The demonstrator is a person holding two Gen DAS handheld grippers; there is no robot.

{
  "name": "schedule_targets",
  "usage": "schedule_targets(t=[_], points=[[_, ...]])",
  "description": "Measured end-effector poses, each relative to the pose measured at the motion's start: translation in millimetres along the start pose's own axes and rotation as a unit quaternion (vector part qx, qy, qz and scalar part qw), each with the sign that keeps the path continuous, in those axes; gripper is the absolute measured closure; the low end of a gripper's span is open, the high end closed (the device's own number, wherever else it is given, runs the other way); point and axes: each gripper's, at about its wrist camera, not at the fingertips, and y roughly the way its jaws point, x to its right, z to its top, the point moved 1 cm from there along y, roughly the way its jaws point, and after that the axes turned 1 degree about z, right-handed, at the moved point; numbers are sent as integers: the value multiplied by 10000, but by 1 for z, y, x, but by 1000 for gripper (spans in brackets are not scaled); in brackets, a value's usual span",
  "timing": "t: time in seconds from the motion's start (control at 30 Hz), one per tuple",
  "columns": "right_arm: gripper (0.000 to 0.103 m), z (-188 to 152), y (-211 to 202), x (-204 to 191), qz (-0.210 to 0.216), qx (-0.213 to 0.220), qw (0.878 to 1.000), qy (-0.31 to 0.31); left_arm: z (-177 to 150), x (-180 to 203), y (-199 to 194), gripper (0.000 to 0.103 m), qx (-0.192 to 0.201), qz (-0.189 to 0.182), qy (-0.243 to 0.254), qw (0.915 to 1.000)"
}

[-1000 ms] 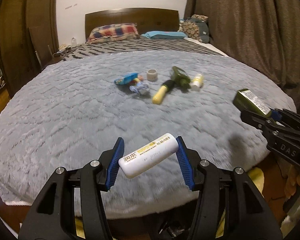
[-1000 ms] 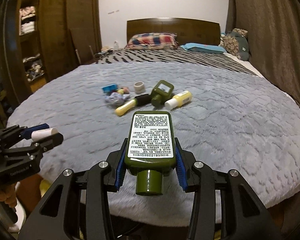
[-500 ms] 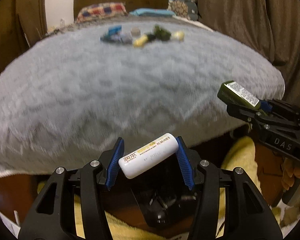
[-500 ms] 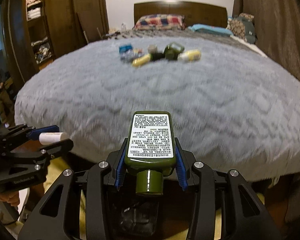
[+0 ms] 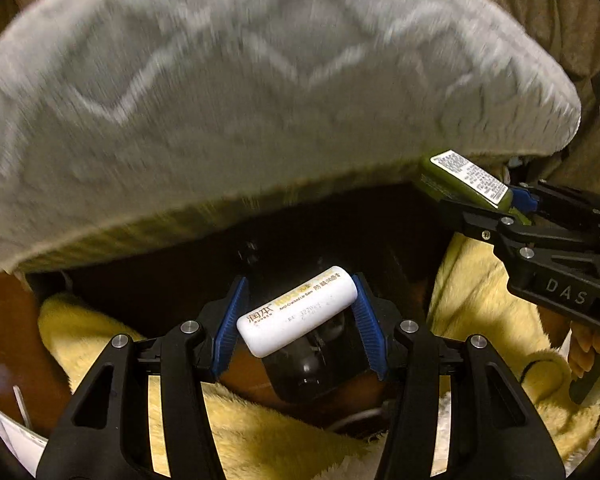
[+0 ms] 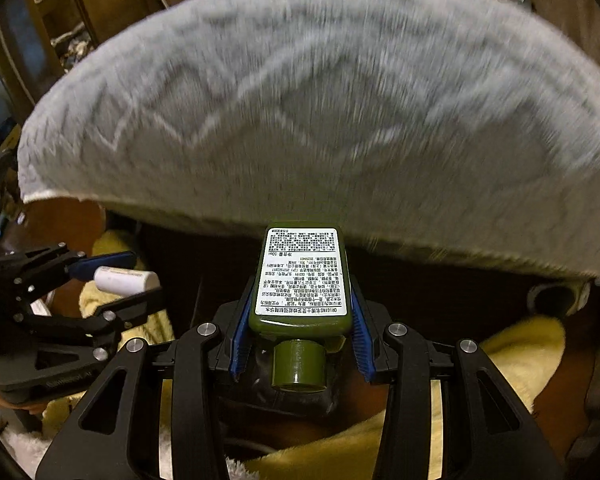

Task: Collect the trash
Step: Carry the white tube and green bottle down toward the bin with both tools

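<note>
Black and blue-padded, both tools tilt steeply down past the grey bed (image 5: 260, 100) edge. The left hand-held gripper (image 5: 298, 318) clamps a smooth white tube (image 5: 298, 312); the right hand-held gripper (image 6: 298, 316) clamps a flat olive bottle (image 6: 302, 276), cap toward the camera. Earlier both faced across the bed's fuzzy top; now dark space and yellow fleece (image 5: 260, 440) lie below it.

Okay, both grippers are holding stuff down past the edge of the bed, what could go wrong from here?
1. The white tube sits tilted, held by its ends in the left hand-held gripper; it could pivot and slip out.
2. The green bottle is pinched only near its cap end by the right hand-held gripper, so it might tip out.
3. No trash container is clearly visible below, just yellow fabric; a drop could miss.
</note>
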Motion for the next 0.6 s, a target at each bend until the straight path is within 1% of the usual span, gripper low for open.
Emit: schedule_targets(t=[0.1, 0.23, 0.3, 0.4, 0.53, 0.57, 0.6], points=[[60, -5, 16, 3, -2, -216, 9997, 67, -5, -3, 18, 53, -260, -27, -30, 9997], [60, -12, 42, 5, 28, -577, 9981, 194, -13, -6, 35, 53, -484, 11, -19, 9988], [60, -13, 50, 3, 47, -687, 9974, 225, -17, -9, 42, 53, -588, 13, -38, 9983], [60, -14, 57, 0, 64, -761, 9968, 245, -20, -10, 48, 53, -704, -17, -36, 9975], [59, -10, 59, 1, 34, -745, 9969, 261, -19, -10, 53, 53, -774, 12, -35, 9970], [59, -8, 60, 0, 23, -729, 9969, 280, -16, -11, 59, 52, -787, 30, -38, 9969], [59, -7, 58, 1, 8, -701, 9971, 305, -16, -11, 59, 49, -788, 33, -43, 9969]])
